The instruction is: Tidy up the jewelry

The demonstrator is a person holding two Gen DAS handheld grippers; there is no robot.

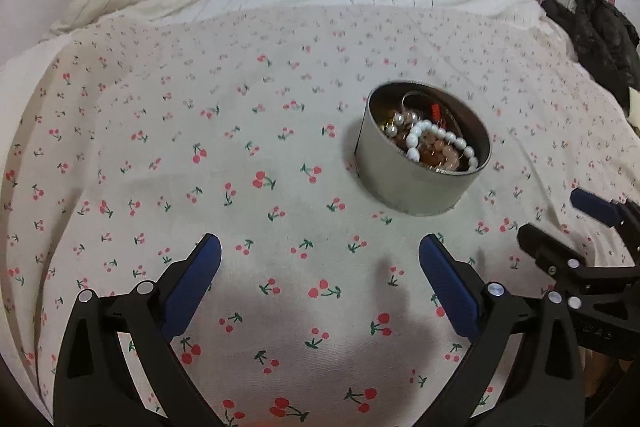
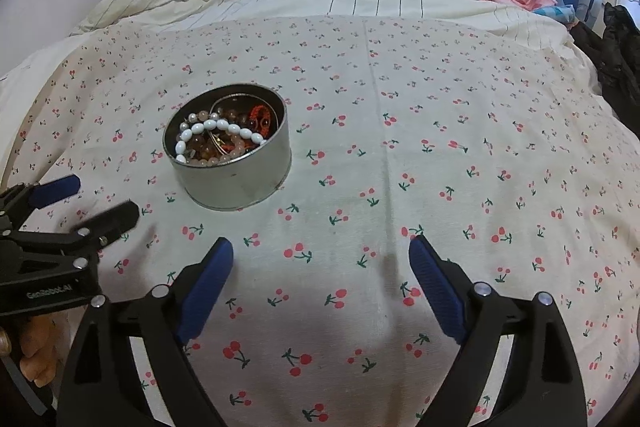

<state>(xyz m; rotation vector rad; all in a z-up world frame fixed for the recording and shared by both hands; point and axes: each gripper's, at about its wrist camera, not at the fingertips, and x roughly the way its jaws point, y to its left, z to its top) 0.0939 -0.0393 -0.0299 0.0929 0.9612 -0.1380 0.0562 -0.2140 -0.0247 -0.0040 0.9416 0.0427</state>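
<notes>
- We count one round metal tin (image 1: 416,179) standing upright on the cherry-print sheet (image 1: 240,155) of the bed, ahead of both tongs.
- Inside it we see one white bead bracelet (image 2: 216,131) lying on top of brownish and pink beads and one red piece (image 2: 258,117); an exact tally of the tangled rest escapes us.
- Our left tongs (image 1: 320,255) gape wide, holding nothing.
- Our right tongs (image 2: 320,255) likewise stand wide apart and empty, near the tin without touching it.
</notes>
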